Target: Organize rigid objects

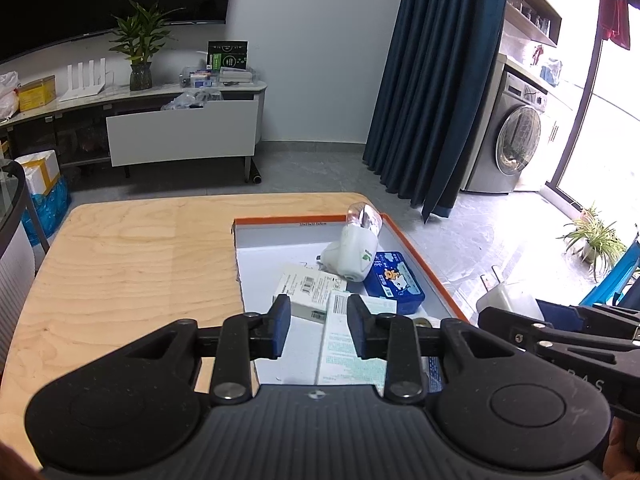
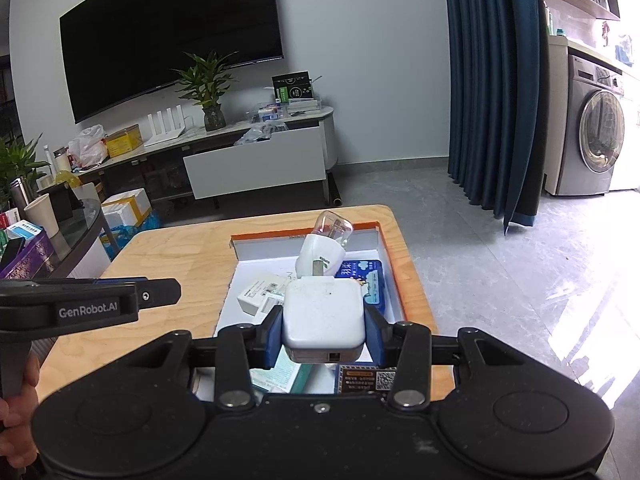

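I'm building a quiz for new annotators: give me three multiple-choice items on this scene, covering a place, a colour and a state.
1. Where is the blue rectangular tin?
A in the orange-rimmed white cardboard tray
B on the floor
C on the TV stand

2. What colour are the curtains?
A red
B dark blue
C yellow

3. What does the right hand-held gripper hold?
A nothing
B a cup
C a white square charger block

Key: 1 A, the tin lies inside the tray walls; 2 B, both views show it; 3 C, the pads press on its sides.
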